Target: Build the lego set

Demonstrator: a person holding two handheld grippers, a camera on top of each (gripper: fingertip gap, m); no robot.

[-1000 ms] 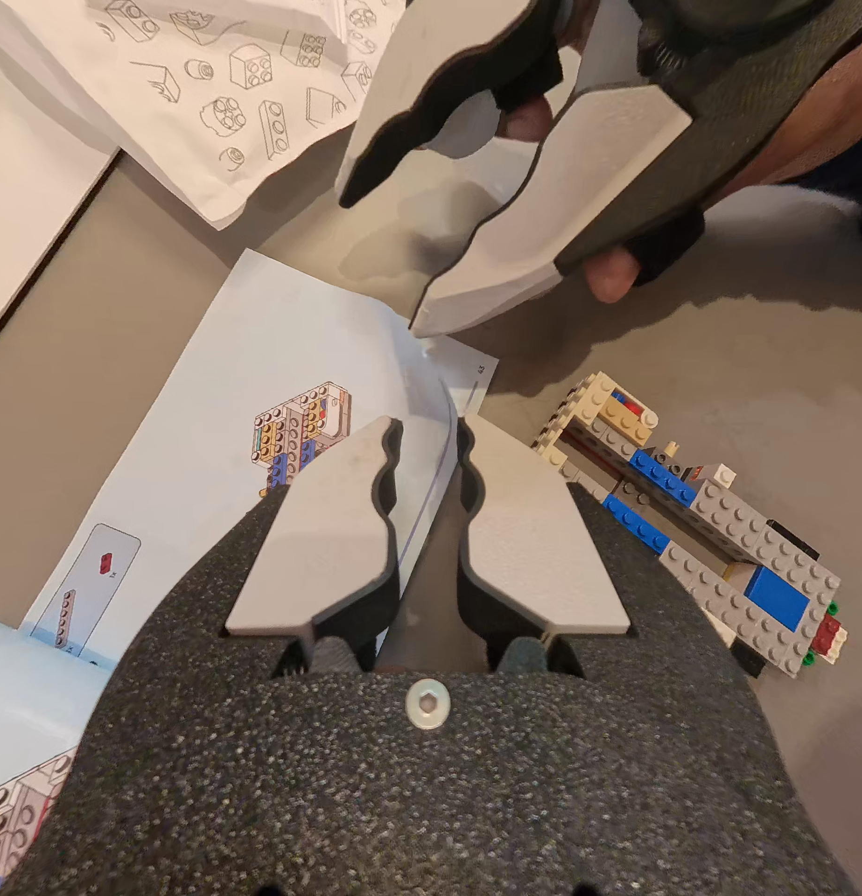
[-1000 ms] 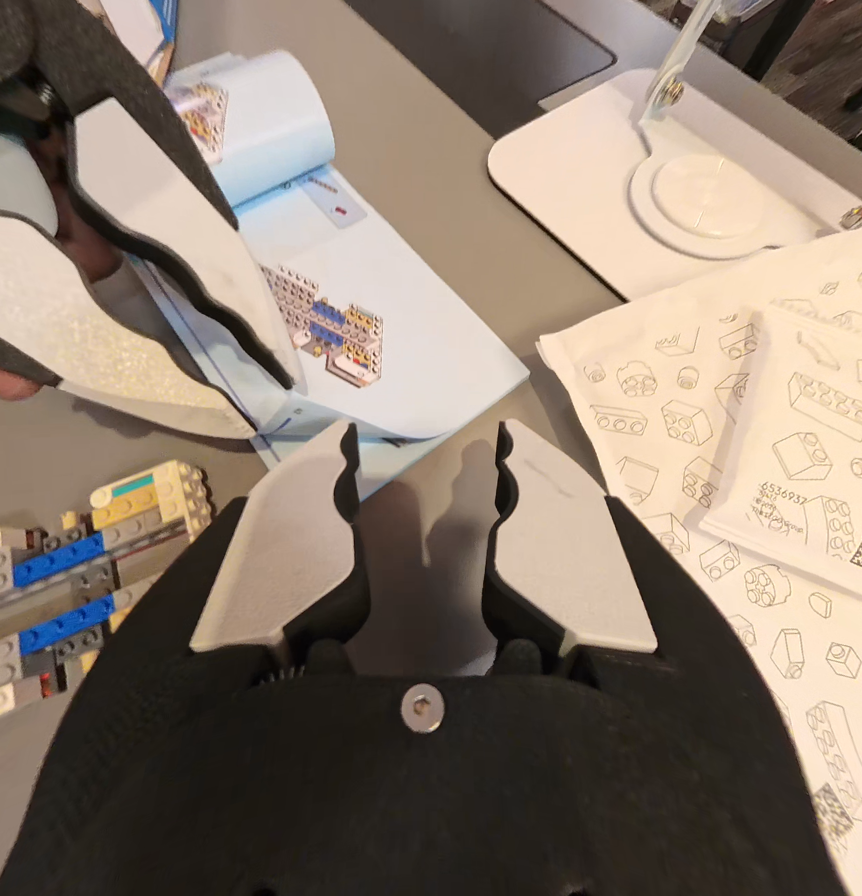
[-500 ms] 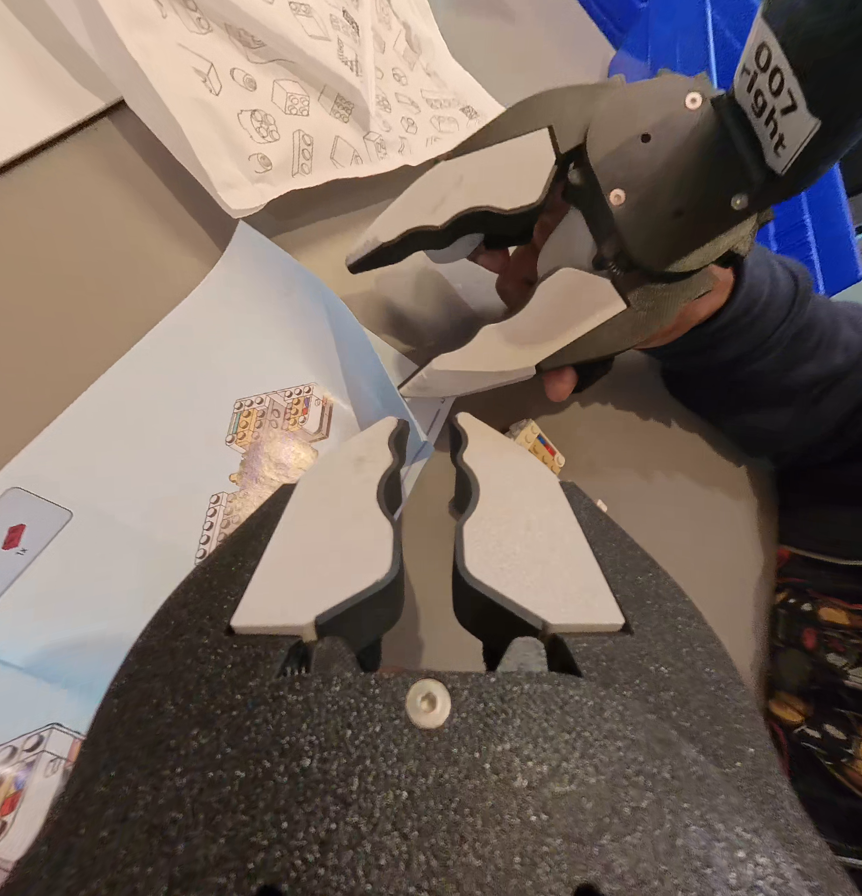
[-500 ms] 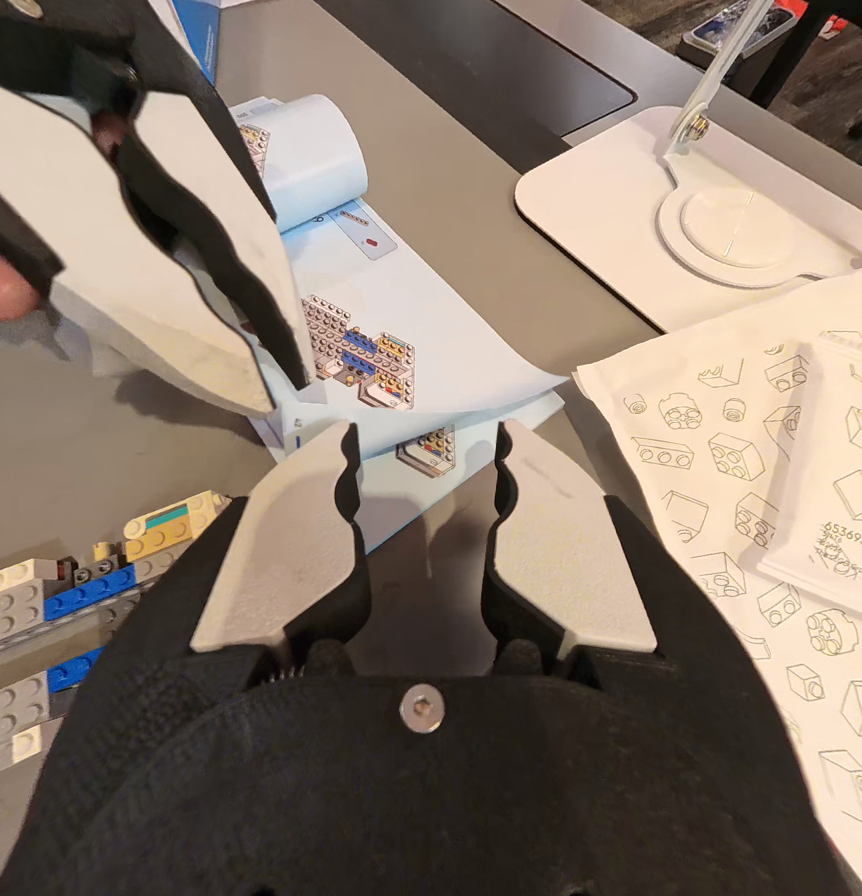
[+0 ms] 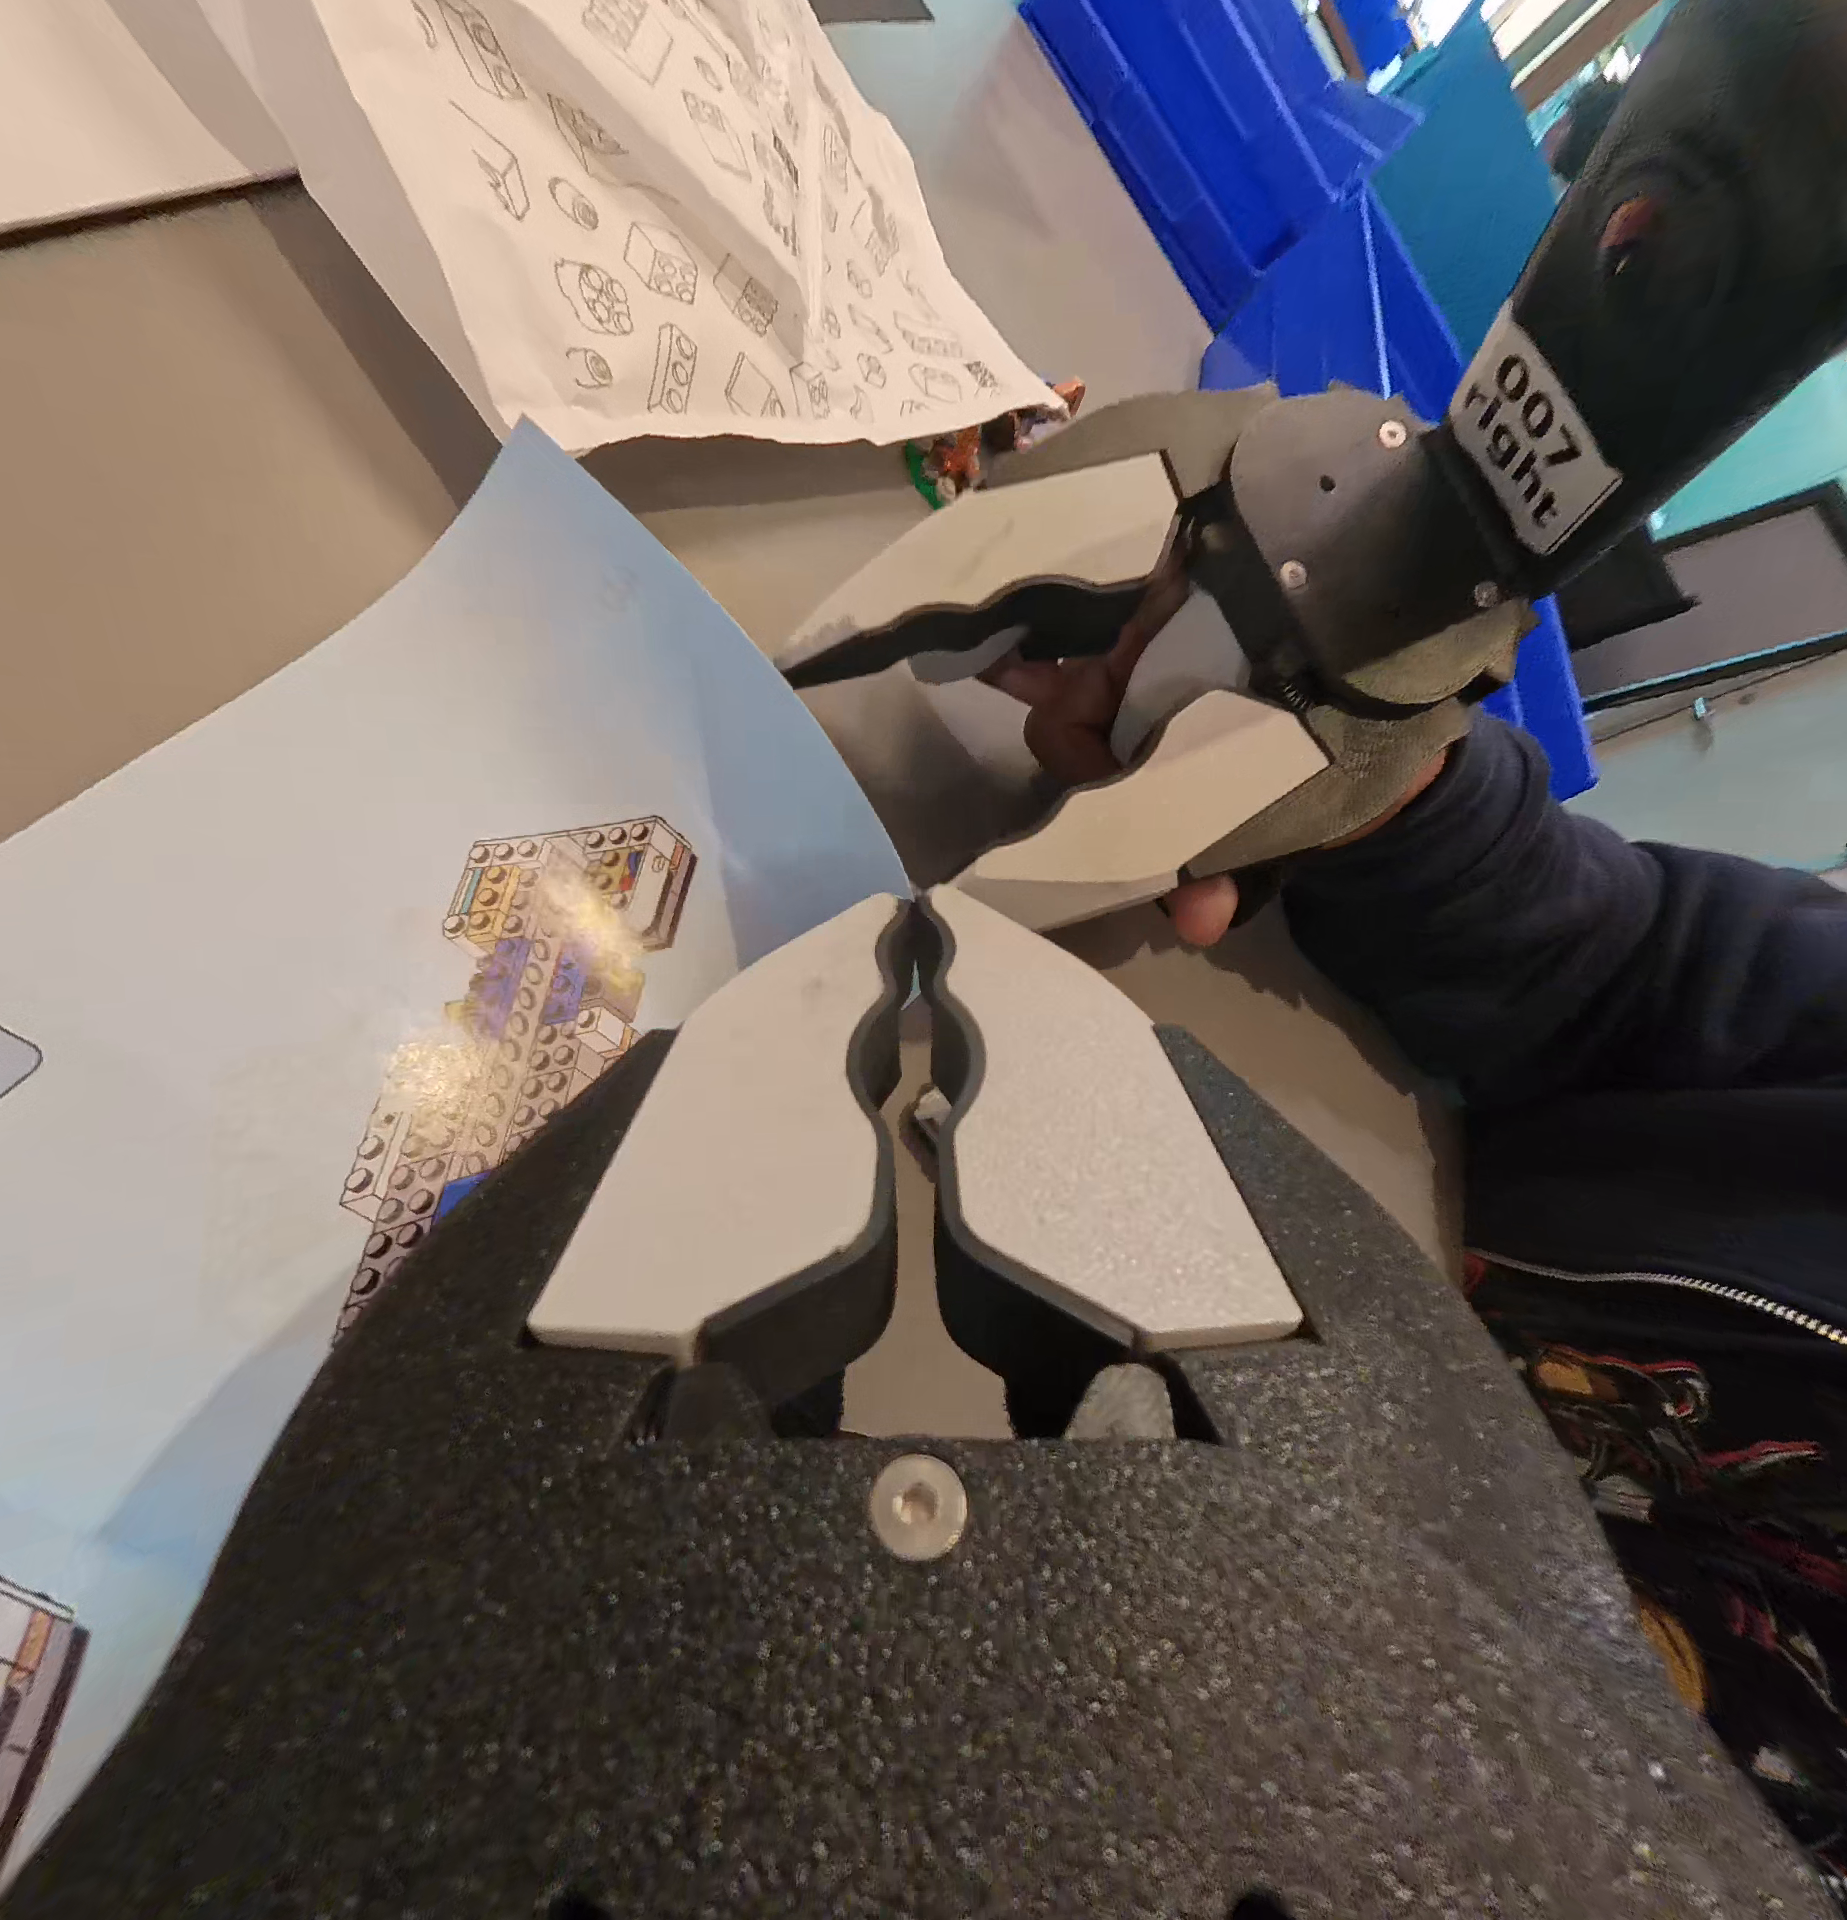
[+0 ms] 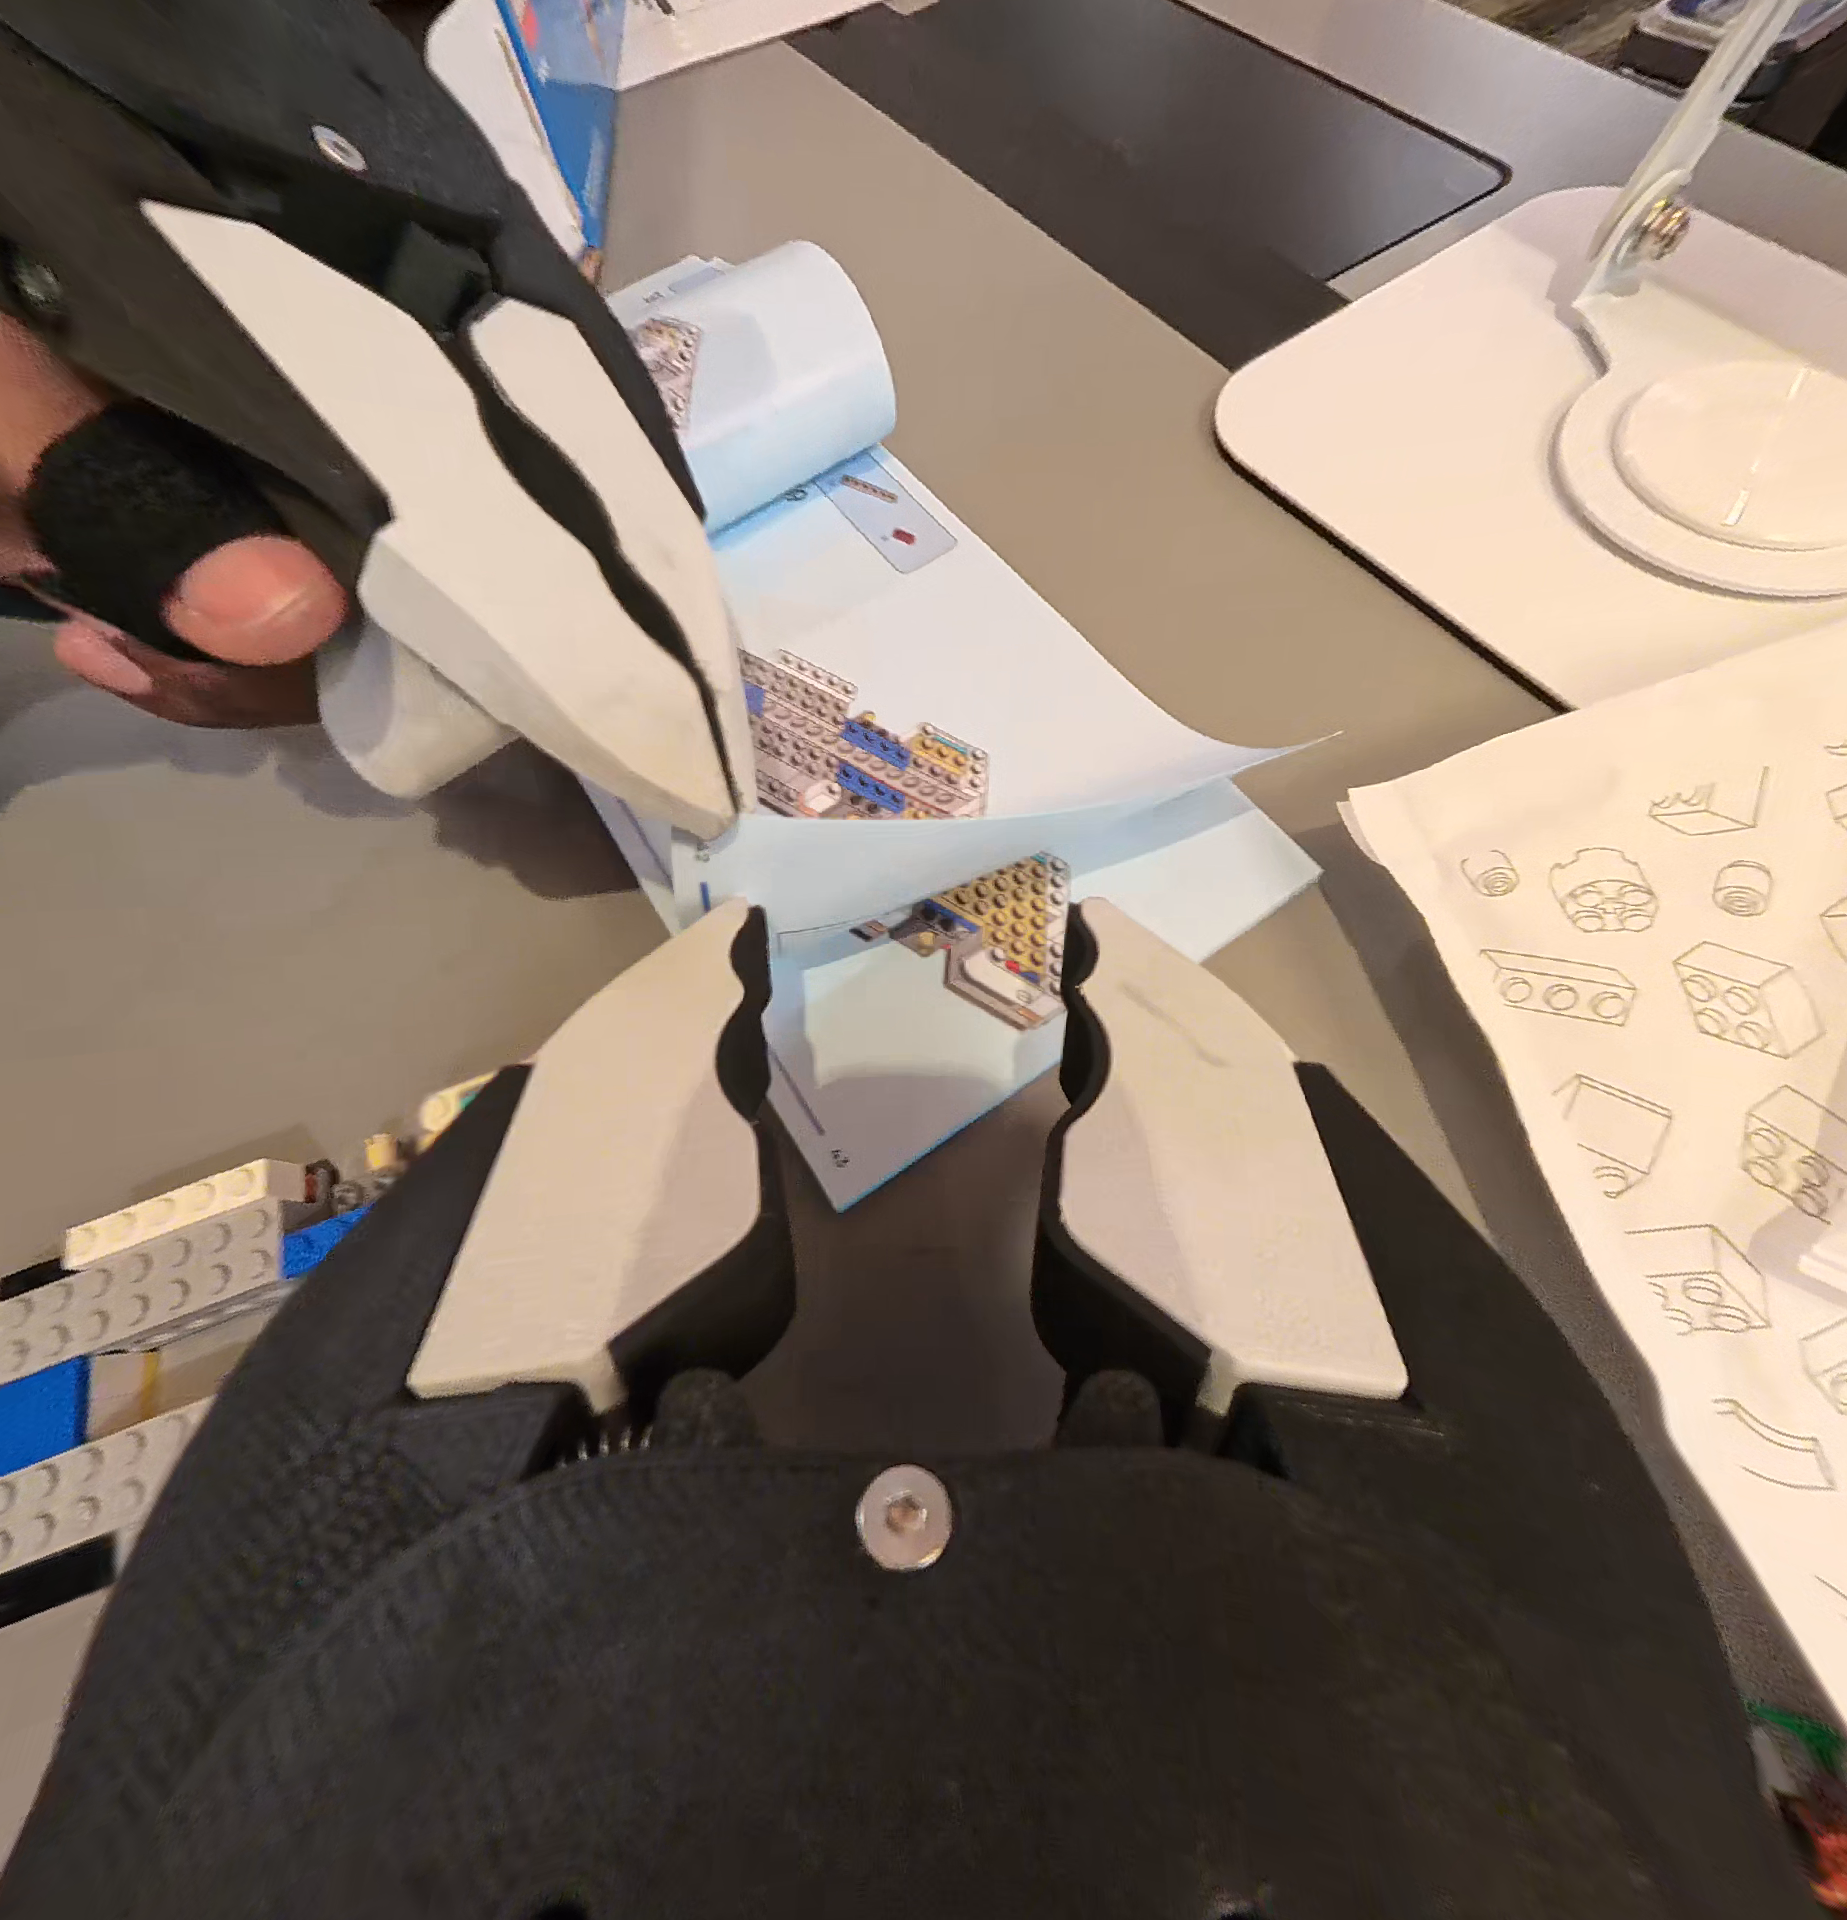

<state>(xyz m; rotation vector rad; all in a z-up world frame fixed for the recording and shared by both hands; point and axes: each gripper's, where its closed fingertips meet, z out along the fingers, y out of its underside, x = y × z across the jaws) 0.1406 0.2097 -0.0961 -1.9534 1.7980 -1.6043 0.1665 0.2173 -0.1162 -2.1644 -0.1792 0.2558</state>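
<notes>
The light blue instruction booklet (image 6: pixel 898 1049) lies open on the grey table. My left gripper (image 5: pixel 914 920) is shut on the corner of its top page (image 5: pixel 379 779) and holds that page curled up off the booklet. The right wrist view shows the same pinch (image 6: pixel 727 816), with the lifted page (image 6: pixel 1054 748) arching above the page beneath. My right gripper (image 6: pixel 908 935) is open and empty, low over the booklet's near end; it also shows in the left wrist view (image 5: pixel 877 774). The part-built grey, blue and tan lego model (image 6: pixel 119 1299) lies at the left.
White paper bags printed with brick drawings (image 6: pixel 1677 1039) lie at the right and also show in the left wrist view (image 5: pixel 670 229). A white stand base (image 6: pixel 1418 416) sits at the back right. Blue bins (image 5: pixel 1262 156) stand beyond the table. A person's dark sleeve (image 5: pixel 1625 987) is at the right. Left and right tips are no more than a few centimetres apart.
My left gripper's jaws closed onto the page corner and lifted it, so the page curls up. My right gripper stayed open and moved slightly over the booklet.
</notes>
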